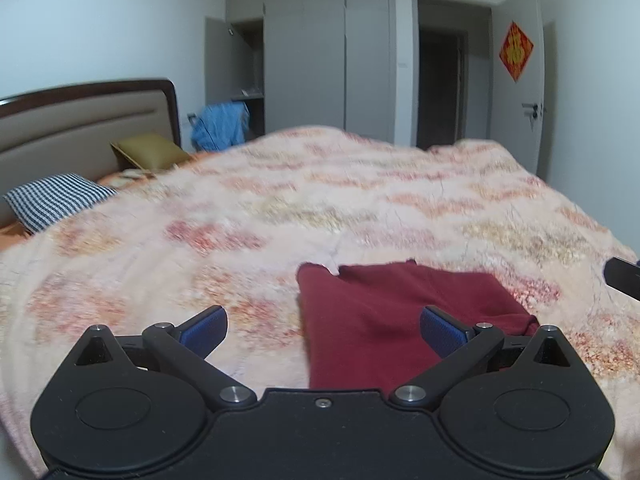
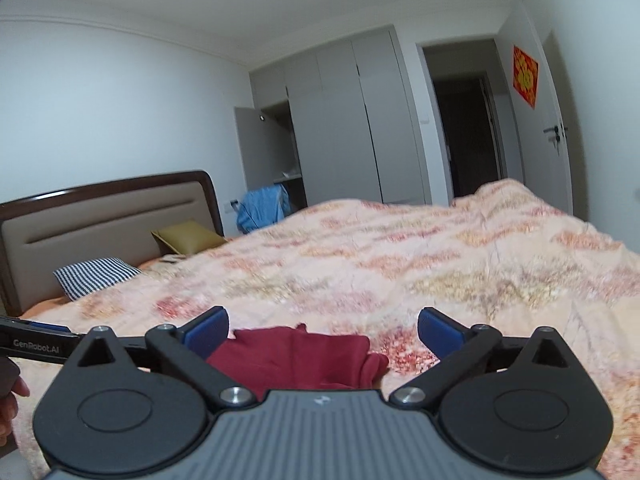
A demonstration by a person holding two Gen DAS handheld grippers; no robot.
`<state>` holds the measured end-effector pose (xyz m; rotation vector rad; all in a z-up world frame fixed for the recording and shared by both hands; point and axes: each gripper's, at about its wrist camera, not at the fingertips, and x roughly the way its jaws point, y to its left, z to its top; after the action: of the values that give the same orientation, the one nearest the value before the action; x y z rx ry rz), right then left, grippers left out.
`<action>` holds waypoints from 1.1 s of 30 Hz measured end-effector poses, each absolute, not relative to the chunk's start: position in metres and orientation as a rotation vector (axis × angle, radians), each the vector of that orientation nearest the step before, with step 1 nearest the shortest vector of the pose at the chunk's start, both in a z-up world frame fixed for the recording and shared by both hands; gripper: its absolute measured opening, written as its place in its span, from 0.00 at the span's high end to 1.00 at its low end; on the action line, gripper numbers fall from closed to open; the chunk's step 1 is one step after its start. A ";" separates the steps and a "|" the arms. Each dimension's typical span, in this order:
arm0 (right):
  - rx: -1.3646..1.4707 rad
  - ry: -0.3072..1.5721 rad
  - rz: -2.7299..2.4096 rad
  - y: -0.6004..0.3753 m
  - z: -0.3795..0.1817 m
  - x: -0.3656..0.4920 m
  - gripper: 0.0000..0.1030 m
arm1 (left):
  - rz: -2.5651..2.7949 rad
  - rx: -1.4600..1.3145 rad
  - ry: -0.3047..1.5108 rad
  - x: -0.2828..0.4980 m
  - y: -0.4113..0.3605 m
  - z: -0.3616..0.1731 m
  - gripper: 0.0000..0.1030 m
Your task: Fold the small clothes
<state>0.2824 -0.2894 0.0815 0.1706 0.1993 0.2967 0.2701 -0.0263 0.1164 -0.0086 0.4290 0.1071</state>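
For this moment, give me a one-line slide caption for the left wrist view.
Open left tool hovers above a dark red garment lying on the floral blanket.

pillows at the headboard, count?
2. Checked pillow nearest the cameras, olive pillow behind it, both by the headboard. The blanket may hide more.

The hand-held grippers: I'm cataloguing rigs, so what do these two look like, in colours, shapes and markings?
The left hand-held gripper has a matte black body with two round discs, silver pivot pins and angled black link arms ending in blue textured pads. The right hand-held gripper matches, except for a ribbed grey centre plate bearing a small logo. In the right wrist view, the left unit's side reads "GenRobot.AI". No cables are visible.
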 end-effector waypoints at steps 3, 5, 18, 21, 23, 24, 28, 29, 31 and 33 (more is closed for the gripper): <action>0.158 0.168 0.308 -0.290 0.090 0.253 0.00 | 0.114 -0.016 0.396 0.240 -0.029 0.119 0.01; 0.137 0.152 0.320 -0.289 0.093 0.232 0.00 | 0.106 -0.019 0.375 0.218 -0.032 0.118 0.01; 0.110 0.108 0.268 -0.275 0.084 0.100 0.00 | 0.023 -0.035 0.327 0.103 -0.034 0.091 0.01; 0.103 0.097 0.241 -0.272 0.077 0.073 0.00 | 0.008 -0.030 0.323 0.081 -0.031 0.083 0.01; 0.108 0.093 0.221 -0.272 0.072 0.061 0.00 | 0.009 -0.020 0.317 0.068 -0.028 0.078 0.01; 0.111 0.092 0.215 -0.272 0.070 0.055 0.00 | 0.008 -0.015 0.314 0.063 -0.026 0.076 0.01; 0.099 0.071 0.178 -0.269 0.061 0.035 0.00 | 0.003 -0.020 0.306 0.041 -0.020 0.070 0.01; 0.090 0.065 0.168 -0.267 0.060 0.032 0.00 | 0.003 -0.024 0.306 0.036 -0.019 0.068 0.01; 0.085 0.059 0.164 -0.266 0.058 0.027 0.00 | 0.012 -0.032 0.305 0.029 -0.017 0.064 0.01; 0.082 0.049 0.170 -0.263 0.055 0.021 0.00 | 0.022 -0.043 0.306 0.026 -0.015 0.062 0.01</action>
<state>0.0209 -0.2634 0.0552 0.0825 0.0487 0.1695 0.0256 -0.0149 0.0618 -0.0433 0.3064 0.0217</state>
